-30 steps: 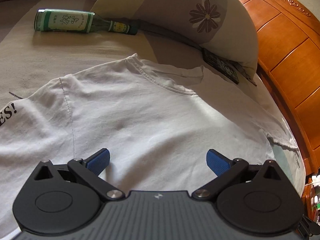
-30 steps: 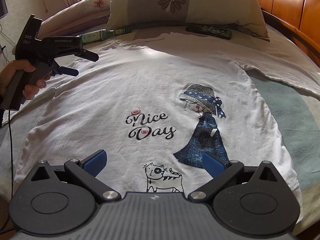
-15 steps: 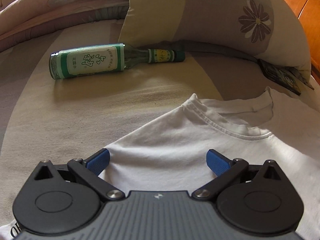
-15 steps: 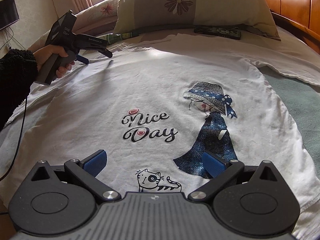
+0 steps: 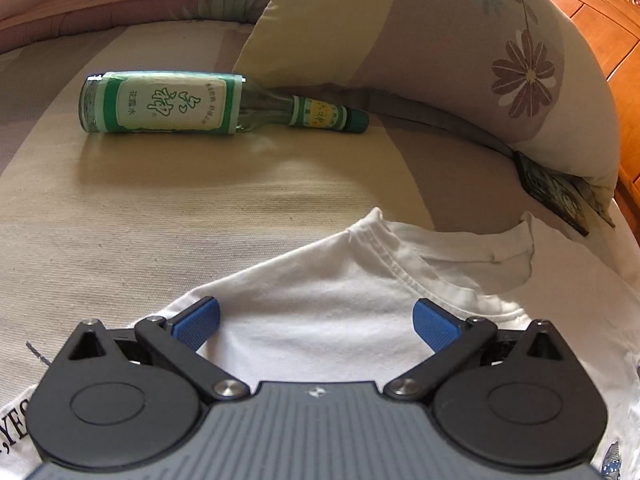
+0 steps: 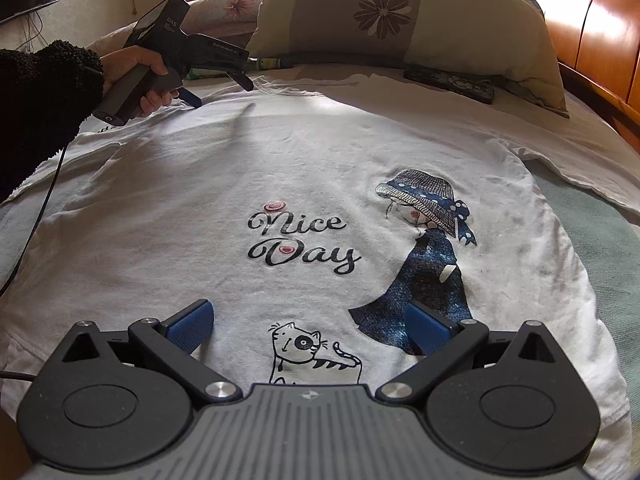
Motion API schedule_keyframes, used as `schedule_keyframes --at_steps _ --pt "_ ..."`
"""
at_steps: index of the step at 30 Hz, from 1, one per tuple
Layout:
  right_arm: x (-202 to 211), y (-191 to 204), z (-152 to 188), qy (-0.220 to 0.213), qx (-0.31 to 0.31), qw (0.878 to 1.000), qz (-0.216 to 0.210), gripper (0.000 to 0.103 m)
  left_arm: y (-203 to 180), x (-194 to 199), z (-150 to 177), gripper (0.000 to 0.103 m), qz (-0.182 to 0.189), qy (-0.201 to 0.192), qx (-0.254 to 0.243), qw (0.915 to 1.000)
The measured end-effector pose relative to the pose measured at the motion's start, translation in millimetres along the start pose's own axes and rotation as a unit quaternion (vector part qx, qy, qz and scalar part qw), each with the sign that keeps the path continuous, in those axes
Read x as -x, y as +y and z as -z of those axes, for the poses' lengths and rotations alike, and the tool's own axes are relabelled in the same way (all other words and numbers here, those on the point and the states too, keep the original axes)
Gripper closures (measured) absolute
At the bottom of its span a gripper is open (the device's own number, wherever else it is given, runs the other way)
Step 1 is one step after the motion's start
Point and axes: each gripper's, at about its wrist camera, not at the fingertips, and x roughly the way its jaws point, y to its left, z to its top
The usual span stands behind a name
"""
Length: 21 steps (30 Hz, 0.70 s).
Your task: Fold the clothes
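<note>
A white T-shirt [image 6: 280, 160] printed with "Nice Day", a girl in a hat and a cat lies flat on the bed, collar toward the pillows. In the left wrist view its shoulder and ribbed collar [image 5: 394, 256] fill the lower half. My left gripper [image 5: 316, 318] hovers open over the shoulder beside the collar, nothing between its blue pads. In the right wrist view that same left gripper [image 6: 222, 88] is held by a hand at the far left. My right gripper [image 6: 308, 328] stands open above the shirt's lower hem, over the cat print.
A green glass bottle [image 5: 192, 104] lies on its side on the sheet beyond the collar. A flowered pillow [image 6: 400, 20] leans at the head, with a dark flat object [image 6: 448, 82] under its edge. The wooden headboard [image 6: 592, 32] runs along the right. A black cable [image 6: 36, 216] trails at the left.
My left gripper has moved up the shirt from the chest to the shoulder by the collar. The right gripper has edged slightly forward over the hem. Both stay open.
</note>
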Motion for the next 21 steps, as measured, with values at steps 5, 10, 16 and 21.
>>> schedule_keyframes --at_steps 5,10,16,21 --pt "-3 1 -6 0.016 -0.008 1.0 0.006 0.0 -23 22 -7 0.001 -0.026 -0.002 -0.05 0.9984" --pt "-4 1 -11 0.028 -0.017 0.999 0.008 0.0 -42 64 2 0.001 0.012 -0.001 -0.09 0.9959" --pt "-4 0 -12 0.029 -0.03 0.999 0.009 0.0 -62 94 53 0.001 0.064 0.04 -0.14 0.9872" --pt "-6 3 -13 0.033 -0.03 0.999 0.015 0.0 -51 89 89 0.001 0.057 0.078 -0.134 0.9863"
